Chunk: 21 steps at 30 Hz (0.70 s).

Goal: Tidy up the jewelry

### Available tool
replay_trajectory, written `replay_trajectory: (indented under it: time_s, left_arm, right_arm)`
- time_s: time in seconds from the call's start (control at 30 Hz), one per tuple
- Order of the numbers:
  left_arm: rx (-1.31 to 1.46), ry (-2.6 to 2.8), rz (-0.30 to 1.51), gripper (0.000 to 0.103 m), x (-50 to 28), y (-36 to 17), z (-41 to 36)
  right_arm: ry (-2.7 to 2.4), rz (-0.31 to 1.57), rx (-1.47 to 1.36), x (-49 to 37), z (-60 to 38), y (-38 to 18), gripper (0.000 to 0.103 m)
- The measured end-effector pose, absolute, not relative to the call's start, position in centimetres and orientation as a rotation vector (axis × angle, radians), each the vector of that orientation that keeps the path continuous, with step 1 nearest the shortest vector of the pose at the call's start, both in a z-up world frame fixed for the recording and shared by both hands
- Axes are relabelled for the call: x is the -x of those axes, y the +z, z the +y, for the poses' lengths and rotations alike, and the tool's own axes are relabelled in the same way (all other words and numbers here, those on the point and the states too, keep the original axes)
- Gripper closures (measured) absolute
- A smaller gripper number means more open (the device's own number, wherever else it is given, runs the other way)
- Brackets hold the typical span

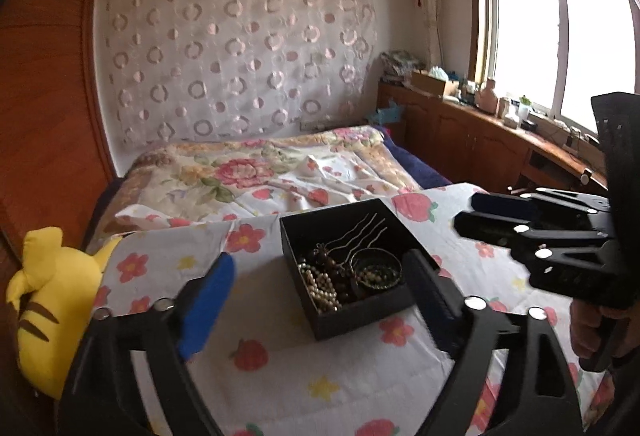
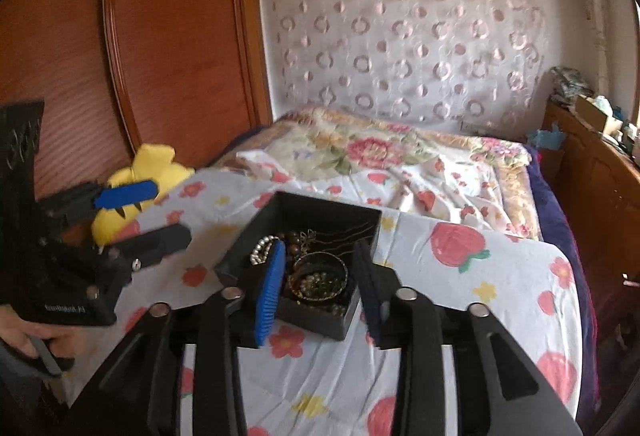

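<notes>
At nine o'clock in the left wrist view we see a yellow plush toy with brown stripes lying at the edge of the floral sheet, against the wooden wardrobe. Our left gripper fills the six o'clock area, its jaws spread wide with nothing pressed between the pads; the blue pad sits at seven o'clock and the dark finger at five. Between them, just past centre, stands the open black jewelry box on the sheet. Inside it we make out a pearl bead strand at the near left, a round bangle to its right, and wavy metal hairpins leaning toward the far wall. At three o'clock our right gripper points leftward over the sheet, jaws partly apart and holding nothing.

From the right wrist view, the left gripper shows at nine o'clock before the plush toy, and the right gripper at six o'clock frames the near side of the box, its pads clear of the jewelry.
</notes>
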<state>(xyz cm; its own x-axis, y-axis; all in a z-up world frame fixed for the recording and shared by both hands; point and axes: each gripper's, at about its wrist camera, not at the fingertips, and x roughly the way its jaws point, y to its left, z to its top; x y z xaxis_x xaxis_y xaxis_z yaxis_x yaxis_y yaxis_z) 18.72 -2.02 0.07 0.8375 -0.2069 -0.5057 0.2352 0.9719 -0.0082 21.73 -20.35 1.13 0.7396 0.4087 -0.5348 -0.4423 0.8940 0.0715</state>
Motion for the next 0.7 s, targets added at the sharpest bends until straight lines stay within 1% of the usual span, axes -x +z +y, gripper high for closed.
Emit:
replay_trajectory:
  time_s: [0.03, 0.07, 0.13, 0.2, 0.23, 0.3, 0.33, 0.4, 0.43, 0.5, 0.7]
  left_arm:
    - [-0.058, -0.224, 0.519, 0.010, -18.1, 0.2, -1.9]
    - [-0.058, -0.214, 0.508, 0.008, -17.2, 0.3, -1.9]
    - [-0.046, -0.204, 0.484, 0.008, -15.4, 0.7, -1.8]
    - [-0.038, -0.194, 0.470, 0.008, -14.2, 1.1, -1.4]
    - [-0.035, -0.190, 0.464, 0.008, -13.2, 1.4, -1.4]
    - [-0.035, -0.187, 0.453, 0.008, -12.1, 1.8, -1.3]
    - [-0.037, -0.181, 0.447, 0.008, -11.4, 2.0, -1.3]
    - [-0.045, -0.166, 0.437, 0.008, -10.4, 2.2, -1.4]
    - [-0.046, -0.155, 0.430, 0.008, -9.8, 2.3, -1.4]
    - [-0.049, -0.139, 0.423, 0.008, -8.8, 2.3, -1.4]
    - [-0.055, -0.093, 0.430, 0.008, -6.8, 1.6, -1.4]
  right_arm:
    - [0.465, 0.557, 0.058, -20.9, -20.6, 1.4, 0.058]
    - [0.459, 0.541, 0.053, -19.8, -20.8, 1.7, 0.055]
    - [0.458, 0.516, 0.040, -18.1, -21.1, 2.2, 0.049]
    - [0.452, 0.477, 0.044, -16.2, -21.3, 2.8, 0.038]
    - [0.444, 0.458, 0.056, -15.2, -21.2, 3.1, 0.036]
    - [0.431, 0.434, 0.071, -13.8, -21.2, 3.3, 0.027]
    - [0.422, 0.424, 0.071, -13.1, -21.3, 3.4, 0.025]
    - [0.398, 0.402, 0.058, -11.6, -21.6, 3.4, 0.017]
    - [0.389, 0.395, 0.049, -11.0, -21.8, 3.4, 0.014]
    - [0.346, 0.375, 0.037, -9.8, -22.2, 3.3, 0.003]
    - [0.274, 0.389, -0.015, -8.2, -23.3, 2.0, 0.002]
